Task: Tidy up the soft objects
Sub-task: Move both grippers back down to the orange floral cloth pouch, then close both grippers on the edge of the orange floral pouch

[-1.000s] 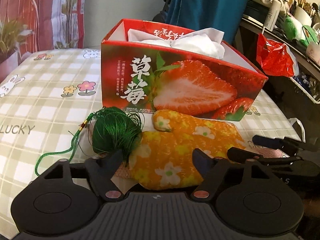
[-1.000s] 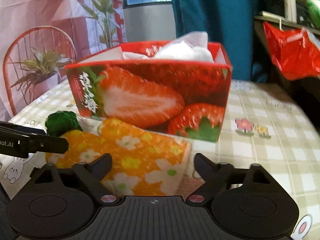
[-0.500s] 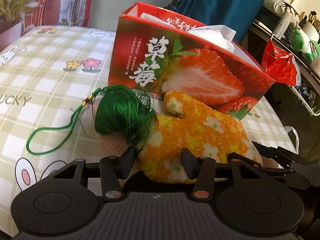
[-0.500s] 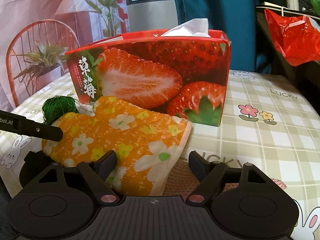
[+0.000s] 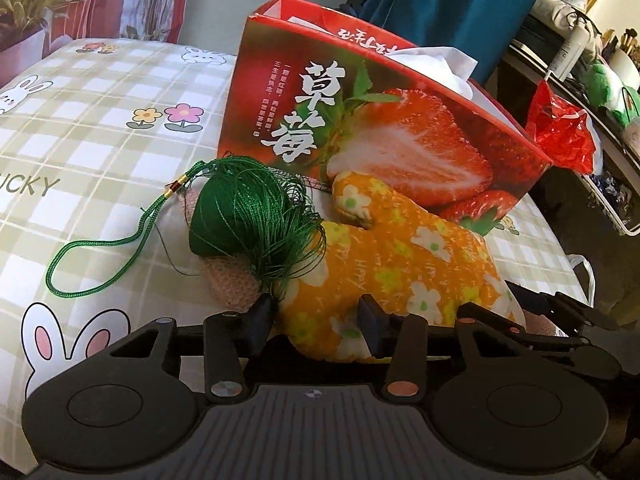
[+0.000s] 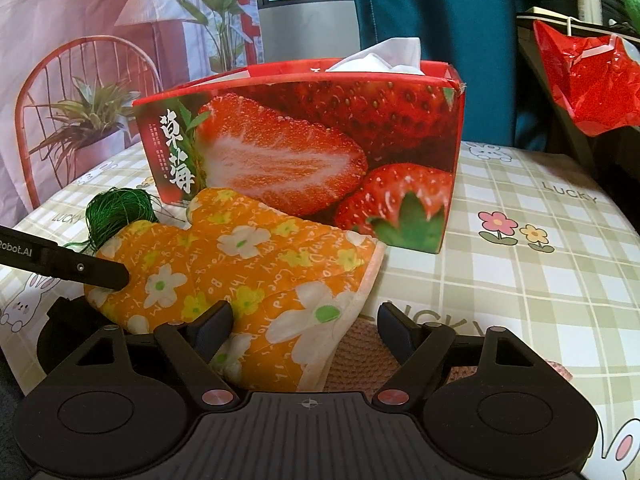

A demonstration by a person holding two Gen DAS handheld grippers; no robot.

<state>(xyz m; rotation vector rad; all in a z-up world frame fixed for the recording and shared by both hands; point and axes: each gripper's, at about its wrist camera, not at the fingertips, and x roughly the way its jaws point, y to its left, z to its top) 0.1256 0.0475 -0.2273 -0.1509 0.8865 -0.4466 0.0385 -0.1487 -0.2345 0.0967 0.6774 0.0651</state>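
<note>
An orange flowered oven mitt (image 5: 400,264) (image 6: 240,264) lies on the checked tablecloth in front of a red strawberry box (image 5: 380,140) (image 6: 320,140). My left gripper (image 5: 316,312) is shut on the mitt's fingertip end, which bunches between the pads. A green tassel (image 5: 248,216) (image 6: 120,212) rests against that end, on top of a pink knitted piece (image 5: 232,284) (image 6: 360,344). My right gripper (image 6: 304,324) stands open around the mitt's cuff. Its left finger touches the fabric and its right finger is apart from it, over the knit. White soft material (image 6: 384,54) pokes out of the box.
The tassel's green cord loops out to the left on the tablecloth (image 5: 100,120). A red plastic bag (image 5: 564,132) (image 6: 588,76) hangs from a cluttered shelf past the table's right edge. Teal fabric hangs behind the box.
My left gripper's jaws have narrowed from wide open onto the mitt's tip, and the gripper has come lower and closer. My right gripper has edged up to the cuff.
</note>
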